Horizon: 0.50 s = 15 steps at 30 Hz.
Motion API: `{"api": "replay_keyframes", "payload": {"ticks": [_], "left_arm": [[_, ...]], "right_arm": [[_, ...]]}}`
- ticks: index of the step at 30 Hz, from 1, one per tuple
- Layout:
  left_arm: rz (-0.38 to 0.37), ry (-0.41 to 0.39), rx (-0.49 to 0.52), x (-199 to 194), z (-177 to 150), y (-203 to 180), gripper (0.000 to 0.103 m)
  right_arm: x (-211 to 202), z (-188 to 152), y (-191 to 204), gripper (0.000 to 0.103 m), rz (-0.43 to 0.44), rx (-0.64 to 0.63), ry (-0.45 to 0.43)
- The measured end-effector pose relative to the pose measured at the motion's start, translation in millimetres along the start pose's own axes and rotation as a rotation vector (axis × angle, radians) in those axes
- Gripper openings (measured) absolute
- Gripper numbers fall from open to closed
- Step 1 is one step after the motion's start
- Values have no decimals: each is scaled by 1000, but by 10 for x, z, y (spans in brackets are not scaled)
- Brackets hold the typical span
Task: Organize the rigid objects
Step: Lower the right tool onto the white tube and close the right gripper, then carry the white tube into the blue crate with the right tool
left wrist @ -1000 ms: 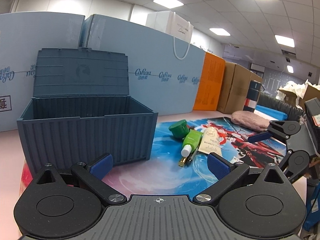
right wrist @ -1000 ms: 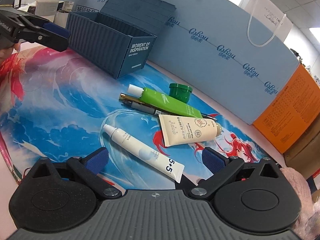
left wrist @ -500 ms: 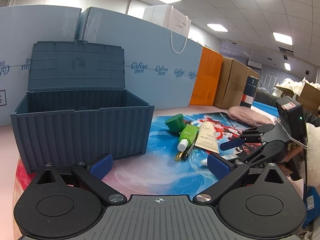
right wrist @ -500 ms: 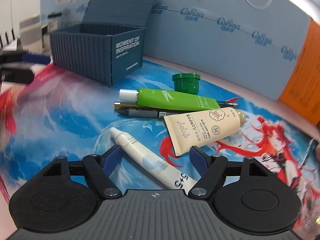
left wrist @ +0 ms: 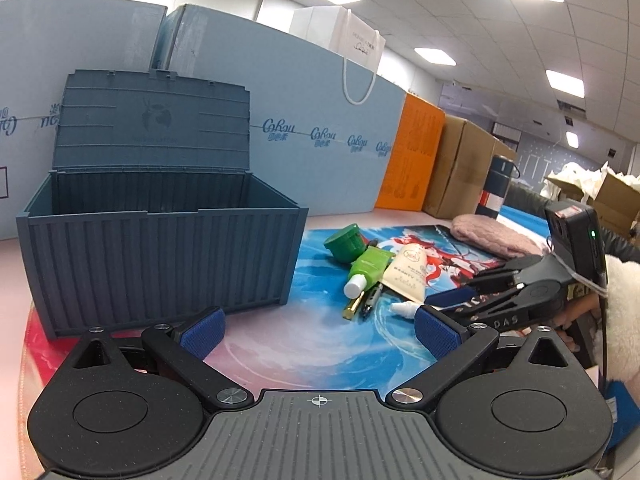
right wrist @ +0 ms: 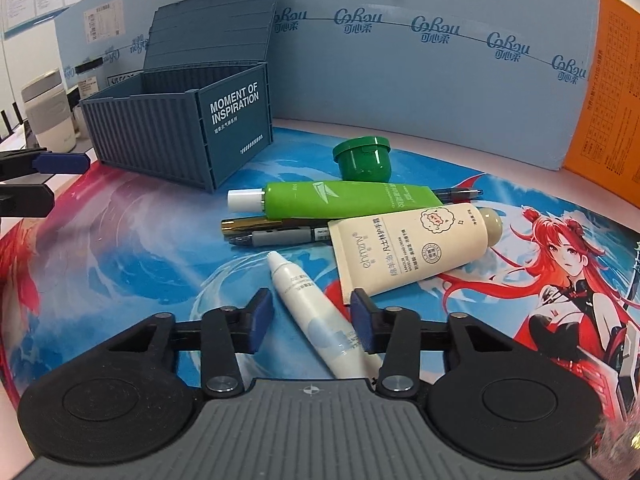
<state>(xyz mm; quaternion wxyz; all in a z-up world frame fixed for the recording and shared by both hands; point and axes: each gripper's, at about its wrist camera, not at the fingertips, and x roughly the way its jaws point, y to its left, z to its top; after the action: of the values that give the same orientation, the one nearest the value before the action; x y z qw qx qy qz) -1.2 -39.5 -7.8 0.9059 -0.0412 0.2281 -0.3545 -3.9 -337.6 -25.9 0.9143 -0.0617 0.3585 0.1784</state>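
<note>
My right gripper (right wrist: 311,314) straddles a slim white tube (right wrist: 308,308) lying on the printed mat. Its jaws are closing, and a small gap still shows at each pad. Just beyond lie a cream tube (right wrist: 412,248), a green tube (right wrist: 344,200), two pens (right wrist: 276,232) and a green jar (right wrist: 362,160). The open blue container box (left wrist: 160,256) stands at the left with its lid up. My left gripper (left wrist: 319,332) hovers open and empty in front of the box. In the left wrist view the right gripper (left wrist: 434,306) reaches in from the right over the white tube's cap (left wrist: 402,308).
A tall blue panel (right wrist: 440,80) walls the back of the table. An orange box (left wrist: 412,156), cardboard boxes (left wrist: 464,168) and a pink cloth (left wrist: 492,236) sit at the far right. A white mug (right wrist: 48,112) stands left of the box. A fleecy sleeve (left wrist: 622,320) holds the right gripper.
The right gripper moved in over the white tube, rolled level, and its jaws narrowed around it. The left gripper stayed in place, open.
</note>
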Motion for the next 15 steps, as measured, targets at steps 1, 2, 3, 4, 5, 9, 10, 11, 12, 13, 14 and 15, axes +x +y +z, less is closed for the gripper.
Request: {"api": "replay_keyframes", "payload": {"ticks": [1,2,3,4,5,9,10,11,12,13,14,15], "left_arm": [[-1,0,-5,5,4,9,102],[-1,0,-11,5,5,19,102],[0,-1,-15,-1,6,22,102],[3,-5,-18,-6,8,26,102],[7,-10,-20,-8,9,28,102],[-7,-16,-28,-8,29,38,102],[-16,-24,-32,-23,39,36,102],[-21,-33,-38,-40,56,36,102],[-19,-40,-41,-65,92,28,102],[-13,-50,-46,-98,144,16,102],[-5,-60,-50,-138,212,4,102],[-3,-71,-51,-181,292,-9,102]], "right_arm": [[-10,-3,24,30,-3,7,0],[-19,-8,58,28,-11,9,-1],[-30,-19,101,23,-21,10,-3],[-43,-34,152,20,-30,11,-8],[-58,-52,208,20,-37,12,-14],[-119,-126,427,20,-63,15,-55],[-143,-132,459,20,-76,33,-72],[-184,-133,477,20,-84,58,-93],[-234,-128,495,20,-102,87,-118],[-292,-120,509,20,-119,116,-144],[-360,-109,517,20,-132,156,-173],[-427,-95,518,20,-134,194,-199]]}}
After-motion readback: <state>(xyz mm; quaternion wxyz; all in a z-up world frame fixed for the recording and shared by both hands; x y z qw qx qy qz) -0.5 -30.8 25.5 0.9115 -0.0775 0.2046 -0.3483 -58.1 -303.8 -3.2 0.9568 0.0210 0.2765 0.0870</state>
